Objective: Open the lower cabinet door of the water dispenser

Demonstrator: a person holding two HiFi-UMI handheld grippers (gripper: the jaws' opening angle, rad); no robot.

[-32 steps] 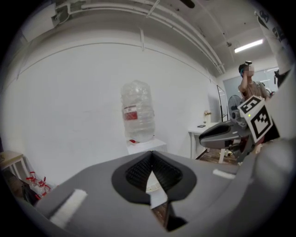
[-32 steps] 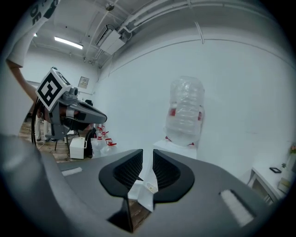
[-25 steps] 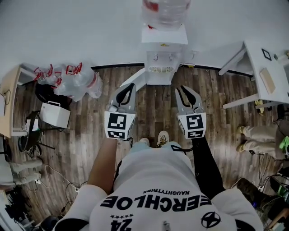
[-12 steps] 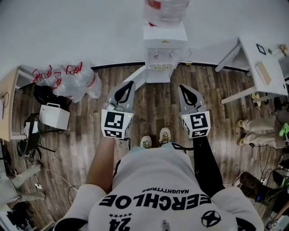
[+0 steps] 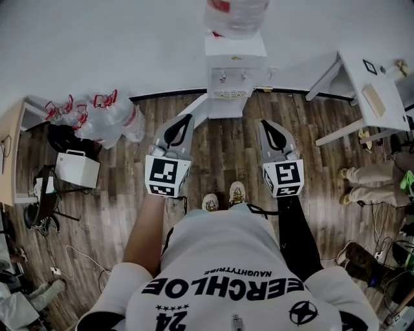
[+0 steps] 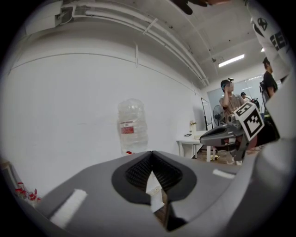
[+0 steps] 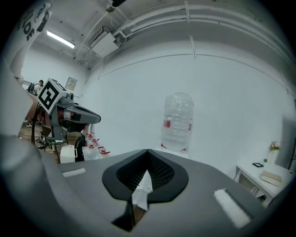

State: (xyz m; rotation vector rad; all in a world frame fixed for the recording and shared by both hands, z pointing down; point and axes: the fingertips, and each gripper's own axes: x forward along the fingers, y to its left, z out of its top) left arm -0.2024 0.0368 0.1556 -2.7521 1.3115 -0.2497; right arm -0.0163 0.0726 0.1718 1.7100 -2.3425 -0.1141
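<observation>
Cabinet door [image 5: 191,108] looks already swung out to the left of the water dispenser [image 5: 234,61], at the wall well ahead of you. I'd expect it to be light, stiff and hinged, so take its free edge. Your left gripper [image 5: 187,119] and right gripper [image 5: 264,124] are both closed and empty. Only the head view shows the door. The gripper views show the bottle [image 6: 132,125] above their jaws instead.

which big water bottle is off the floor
The bottle on top of the white dispenser by the wall; the other bottles lie heaped on the floor, to its left.
</observation>
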